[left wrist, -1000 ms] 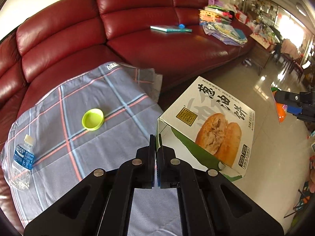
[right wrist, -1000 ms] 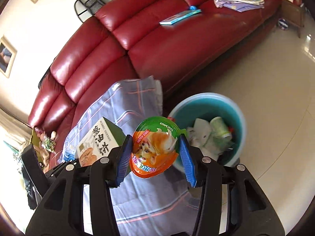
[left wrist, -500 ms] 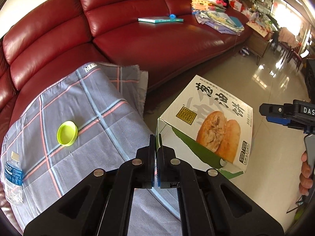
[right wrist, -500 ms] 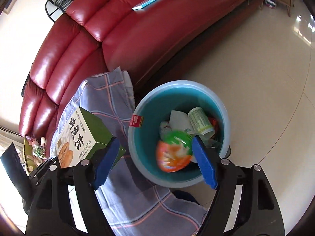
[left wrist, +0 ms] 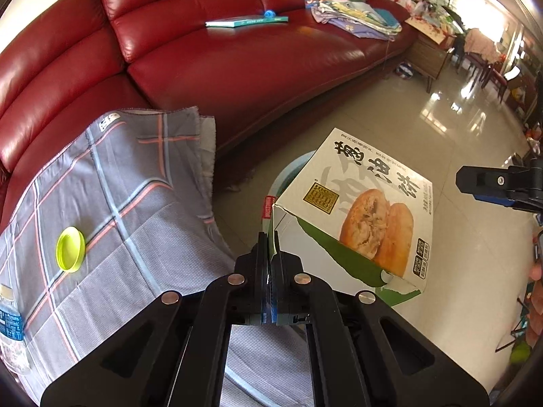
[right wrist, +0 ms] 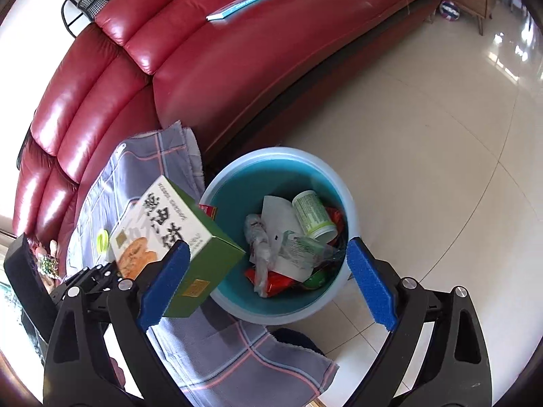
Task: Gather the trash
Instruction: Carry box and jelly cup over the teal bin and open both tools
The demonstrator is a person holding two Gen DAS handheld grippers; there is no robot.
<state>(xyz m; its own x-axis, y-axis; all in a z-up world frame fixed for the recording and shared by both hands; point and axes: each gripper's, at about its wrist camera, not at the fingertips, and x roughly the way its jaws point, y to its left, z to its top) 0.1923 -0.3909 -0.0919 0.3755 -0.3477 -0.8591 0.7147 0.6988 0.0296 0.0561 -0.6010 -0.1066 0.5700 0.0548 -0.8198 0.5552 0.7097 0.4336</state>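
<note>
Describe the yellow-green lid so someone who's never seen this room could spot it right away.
Find the red leather sofa, then the grey plaid cloth draped over its seat. The lid lies on that cloth, a small round disc, the only bright yellow-green thing there, apart from the water bottle at the cloth's edge.

Curved red leather sofa (left wrist: pixel 237 61) on glossy pale tiled floor (right wrist: pixel 424 129), bright daylight at right.
</note>
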